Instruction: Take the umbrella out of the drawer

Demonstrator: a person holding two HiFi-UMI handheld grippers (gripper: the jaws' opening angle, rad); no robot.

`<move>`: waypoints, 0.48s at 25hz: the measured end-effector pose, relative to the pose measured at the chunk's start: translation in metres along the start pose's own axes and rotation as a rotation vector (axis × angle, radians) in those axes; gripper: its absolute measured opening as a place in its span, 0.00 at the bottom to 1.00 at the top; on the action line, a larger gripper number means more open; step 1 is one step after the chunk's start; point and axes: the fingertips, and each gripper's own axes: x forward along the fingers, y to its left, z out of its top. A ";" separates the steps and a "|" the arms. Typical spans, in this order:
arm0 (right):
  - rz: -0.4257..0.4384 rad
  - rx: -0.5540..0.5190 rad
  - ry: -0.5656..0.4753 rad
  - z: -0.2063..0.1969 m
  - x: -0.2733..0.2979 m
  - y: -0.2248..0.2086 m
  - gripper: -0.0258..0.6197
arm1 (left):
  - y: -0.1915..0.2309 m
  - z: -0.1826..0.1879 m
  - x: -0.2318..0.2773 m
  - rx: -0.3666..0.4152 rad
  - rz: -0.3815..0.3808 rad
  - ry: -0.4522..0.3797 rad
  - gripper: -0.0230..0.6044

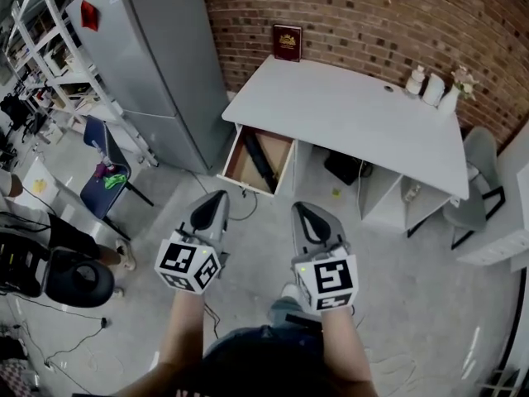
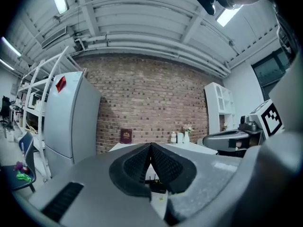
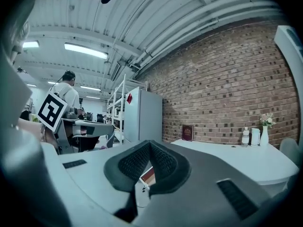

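Note:
The wooden drawer (image 1: 234, 159) under the left end of the white desk (image 1: 347, 114) stands pulled open. A long black umbrella (image 1: 259, 161) lies inside it. Both grippers are held level over the floor, short of the desk and pointing at it. My left gripper (image 1: 219, 195) is in line with the drawer, jaws shut and empty. My right gripper (image 1: 299, 208) sits beside it to the right, also shut with nothing between the pads. In the left gripper view the closed tips (image 2: 150, 145) point at the desk; the right gripper view shows its closed tips (image 3: 149, 143) the same way.
A grey fridge (image 1: 157, 56) stands left of the desk, with a blue chair (image 1: 103, 180) in front of it. On the desk are a dark red book (image 1: 287, 42) and white bottles (image 1: 416, 80). A grey chair (image 1: 479, 180) stands at the right. Cables lie on the floor.

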 end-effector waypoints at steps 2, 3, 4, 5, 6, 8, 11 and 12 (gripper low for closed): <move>-0.003 -0.013 -0.010 0.004 0.015 -0.018 0.03 | 0.004 0.001 0.022 0.000 0.006 0.007 0.03; -0.004 -0.016 -0.010 0.004 0.023 -0.026 0.03 | 0.006 0.000 0.033 0.004 0.006 0.014 0.03; -0.004 -0.014 -0.006 0.003 0.030 -0.033 0.03 | 0.008 -0.002 0.043 0.008 0.010 0.022 0.03; -0.004 -0.006 0.000 0.002 0.037 -0.040 0.03 | 0.011 -0.004 0.052 0.010 0.020 0.027 0.03; -0.005 0.005 0.006 0.001 0.044 -0.046 0.03 | 0.016 -0.005 0.060 0.007 0.036 0.029 0.03; 0.006 0.026 0.017 -0.002 0.059 -0.058 0.03 | 0.027 -0.006 0.074 -0.011 0.072 0.027 0.03; 0.064 0.025 0.025 -0.006 0.077 -0.069 0.09 | 0.034 -0.012 0.094 -0.053 0.077 0.024 0.03; 0.078 0.018 0.031 -0.007 0.082 -0.073 0.12 | 0.036 -0.015 0.100 -0.069 0.073 0.029 0.03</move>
